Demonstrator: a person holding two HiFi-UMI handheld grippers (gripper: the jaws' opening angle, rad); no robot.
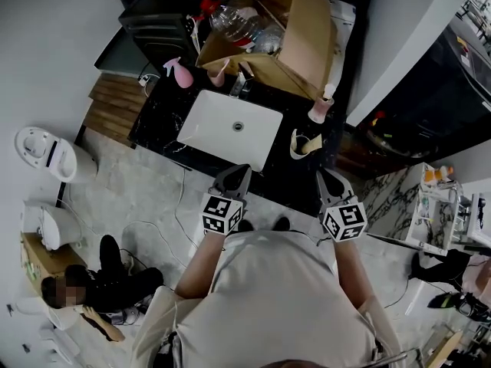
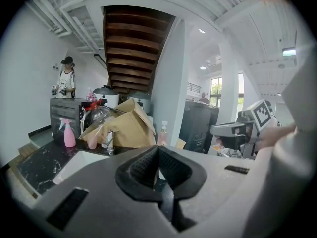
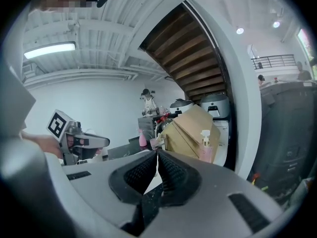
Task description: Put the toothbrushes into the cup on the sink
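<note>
White sink [image 1: 230,129], black white-veined table [image 1: 153,125] recorded. Pink spray bottle [image 1: 181,73], pink soap dispenser [image 1: 321,107], brown cardboard box [image 1: 303,41] noted. Black-and-white square markers [image 1: 222,215] borne on grey left gripper [image 1: 236,173], right gripper [image 1: 328,179].

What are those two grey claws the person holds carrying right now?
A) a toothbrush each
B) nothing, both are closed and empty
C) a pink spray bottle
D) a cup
B: the grey left gripper and the grey right gripper each show their jaws pressed together with nothing between them.
</note>
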